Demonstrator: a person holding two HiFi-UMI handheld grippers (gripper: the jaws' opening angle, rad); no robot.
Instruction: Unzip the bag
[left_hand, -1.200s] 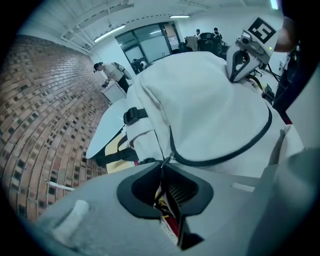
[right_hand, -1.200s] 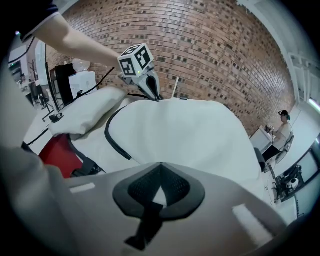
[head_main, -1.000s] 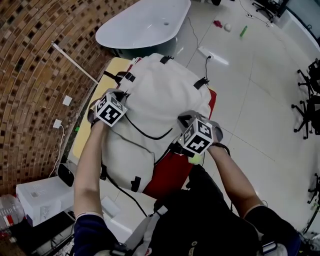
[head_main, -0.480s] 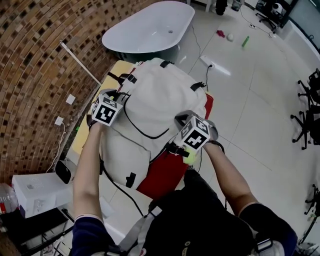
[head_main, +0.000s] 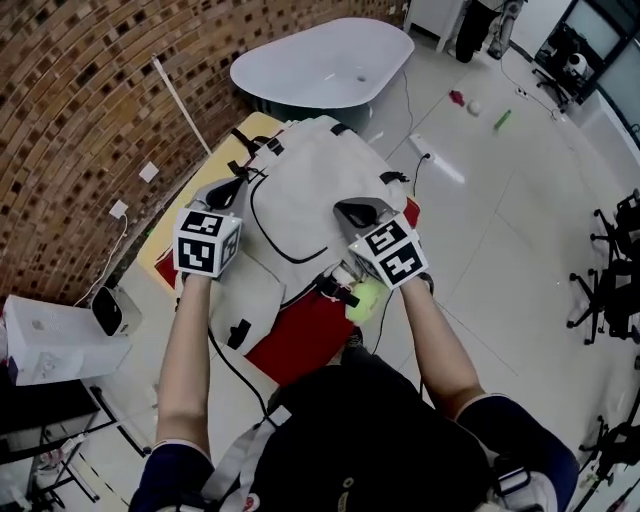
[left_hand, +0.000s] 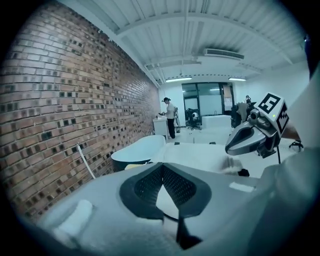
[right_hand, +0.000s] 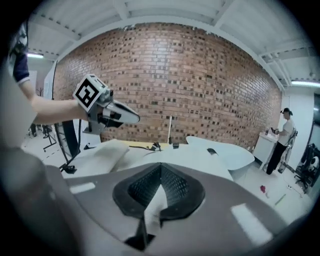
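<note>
A white backpack (head_main: 300, 190) lies on a table, with a dark zipper line (head_main: 275, 245) curving across its front. My left gripper (head_main: 240, 180) sits at the bag's upper left, where the zipper line starts. Its pads (left_hand: 150, 187) are pressed together, with a thin dark zipper pull (left_hand: 167, 216) caught at their base. My right gripper (head_main: 352, 210) rests on the bag's right side, shut on a fold of white bag fabric (right_hand: 150, 210). Each gripper shows in the other's view: the right gripper (left_hand: 229, 148) and the left gripper (right_hand: 134, 117).
The bag lies on a red cloth (head_main: 300, 335) over a yellow tabletop (head_main: 175, 250). A white bathtub (head_main: 320, 65) stands behind it and a brick wall (head_main: 80, 100) runs along the left. A yellow-green ball (head_main: 365, 298) hangs under my right gripper. A person (right_hand: 282, 135) stands far off.
The head view has swung, so the bag and bathtub sit higher and further right in frame. Both grippers stay at the same places on the bag. The zipper line looks unchanged.
</note>
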